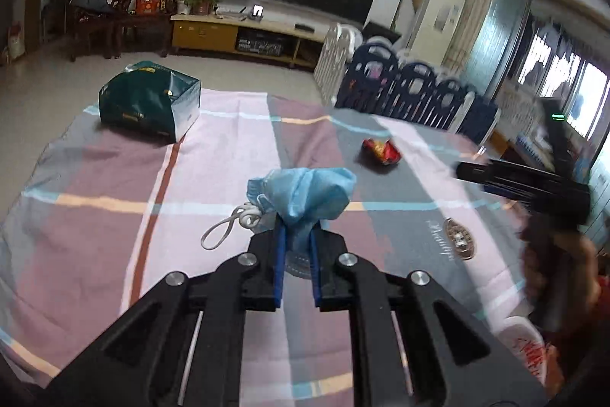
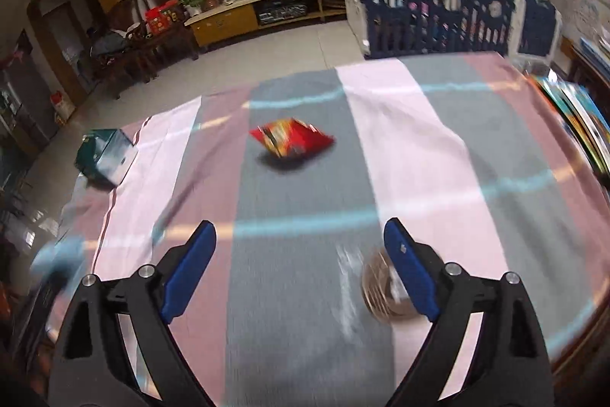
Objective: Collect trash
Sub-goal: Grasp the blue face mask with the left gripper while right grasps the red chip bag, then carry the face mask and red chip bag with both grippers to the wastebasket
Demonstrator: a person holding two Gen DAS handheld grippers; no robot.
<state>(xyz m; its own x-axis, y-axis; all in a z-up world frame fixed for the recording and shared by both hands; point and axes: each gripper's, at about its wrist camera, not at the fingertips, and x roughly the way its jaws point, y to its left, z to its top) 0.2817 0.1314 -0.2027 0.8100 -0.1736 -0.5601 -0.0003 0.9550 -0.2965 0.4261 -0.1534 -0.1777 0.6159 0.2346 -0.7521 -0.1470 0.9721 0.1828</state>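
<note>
My left gripper point(image 1: 296, 235) is shut on a crumpled blue face mask point(image 1: 305, 193), held above the striped tablecloth point(image 1: 114, 178); its white ear loop point(image 1: 228, 227) hangs to the left. A red crumpled snack wrapper point(image 1: 382, 151) lies on the cloth ahead and to the right. My right gripper point(image 2: 299, 235) is open and empty above the cloth, with the same wrapper point(image 2: 291, 140) ahead of it. The right gripper's black body point(image 1: 526, 185) shows at the right edge of the left wrist view. The mask appears as a blue blur point(image 2: 57, 258) at the left of the right wrist view.
A dark green box point(image 1: 150, 102) sits at the table's far left corner, also seen in the right wrist view point(image 2: 105, 157). A round coin-like print point(image 1: 459, 239) marks the cloth. A navy and white playpen fence point(image 2: 450, 14) stands beyond the table. Books point(image 2: 579, 117) lie at the right edge.
</note>
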